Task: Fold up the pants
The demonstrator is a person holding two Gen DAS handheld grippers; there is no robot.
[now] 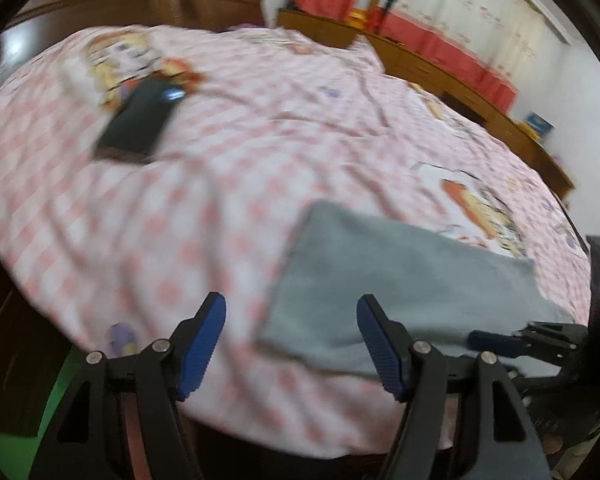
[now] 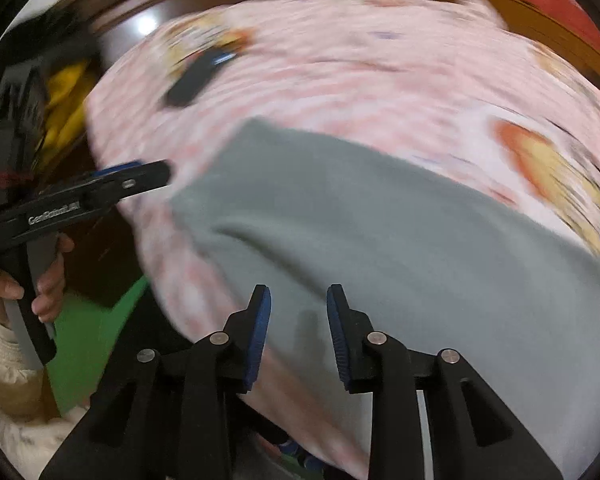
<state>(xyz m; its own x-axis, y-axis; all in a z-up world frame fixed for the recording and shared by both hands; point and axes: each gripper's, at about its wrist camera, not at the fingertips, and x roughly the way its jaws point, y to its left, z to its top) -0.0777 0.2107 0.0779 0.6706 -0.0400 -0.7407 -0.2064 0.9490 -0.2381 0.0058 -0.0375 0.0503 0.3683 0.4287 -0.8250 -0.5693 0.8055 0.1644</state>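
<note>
Pink-checked bedding [image 1: 228, 184] carries the grey pants [image 2: 400, 248], folded flat at the bed's near edge, long axis running left-right. Right claw [image 2: 299, 332] gapes empty directly over them, nearer; left claw [image 1: 291, 346] hangs wide, empty, beside their left end.

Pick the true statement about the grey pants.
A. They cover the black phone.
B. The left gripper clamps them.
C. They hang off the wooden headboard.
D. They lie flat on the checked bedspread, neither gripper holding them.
D: the grey pants lie flat on the pink checked bedspread, with the left gripper and right gripper open and empty.
</note>
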